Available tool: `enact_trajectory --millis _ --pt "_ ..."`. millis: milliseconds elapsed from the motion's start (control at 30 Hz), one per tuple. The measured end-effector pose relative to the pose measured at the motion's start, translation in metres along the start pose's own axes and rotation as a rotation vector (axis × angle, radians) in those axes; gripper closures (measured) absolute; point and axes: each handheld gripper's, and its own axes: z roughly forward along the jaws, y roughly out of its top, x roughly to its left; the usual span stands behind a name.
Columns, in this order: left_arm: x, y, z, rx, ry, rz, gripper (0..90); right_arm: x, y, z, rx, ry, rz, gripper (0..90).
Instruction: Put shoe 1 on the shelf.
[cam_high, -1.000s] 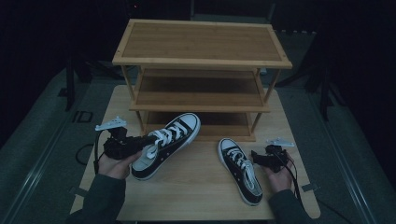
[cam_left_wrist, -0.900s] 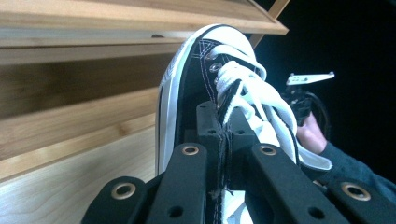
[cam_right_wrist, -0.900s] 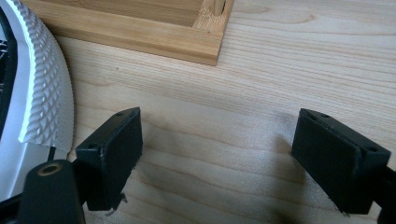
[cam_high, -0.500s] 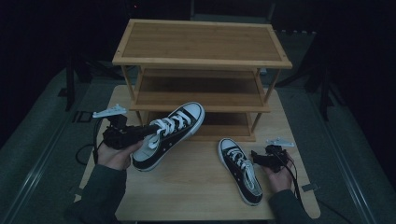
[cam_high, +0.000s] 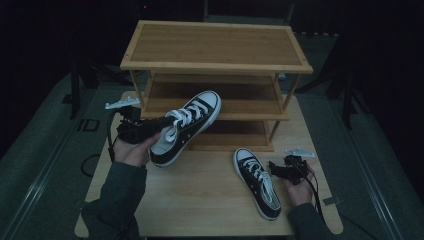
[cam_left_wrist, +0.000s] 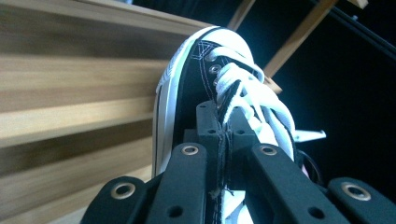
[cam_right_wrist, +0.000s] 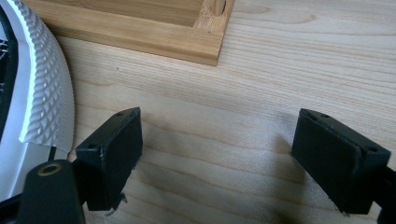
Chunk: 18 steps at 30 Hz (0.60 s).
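The left gripper (cam_high: 150, 127) is clenched on the side wall of a black sneaker (cam_high: 185, 127) with white laces, holding it off the table (cam_high: 210, 210) in front of the wooden shoe rack (cam_high: 215, 50), the toe tilted up toward the rack's middle shelf near its left post. In the left gripper view the two jaws are pressed together on the shoe's black canvas edge beside the eyelets, with the white toe cap (cam_left_wrist: 224, 39) rising against the shelf boards. A second black sneaker (cam_high: 257, 182) lies flat on the table near the front right corner, toe toward the rack. The right gripper (cam_high: 277, 169) rests just beside it, toward the table's right edge; in the right gripper view its jaws stand released, wide apart over bare wood, with the sneaker's white rubber sole (cam_right_wrist: 42, 93) at the left.
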Motion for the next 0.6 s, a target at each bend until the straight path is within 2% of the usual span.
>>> enact_trajectory --millis 133,400,600 --pt "-0.001 0.004 0.007 -0.016 0.021 -0.021 87.9 0.000 0.000 0.000 0.000 0.000 0.000 15.6" --pt "0.003 0.007 0.017 -0.080 0.074 -0.100 87.8 0.000 0.000 0.000 0.000 0.000 0.000 15.6" --pt "0.003 0.009 0.025 -0.133 0.087 -0.131 87.7 0.000 0.000 0.000 0.000 0.000 -0.001 15.6"
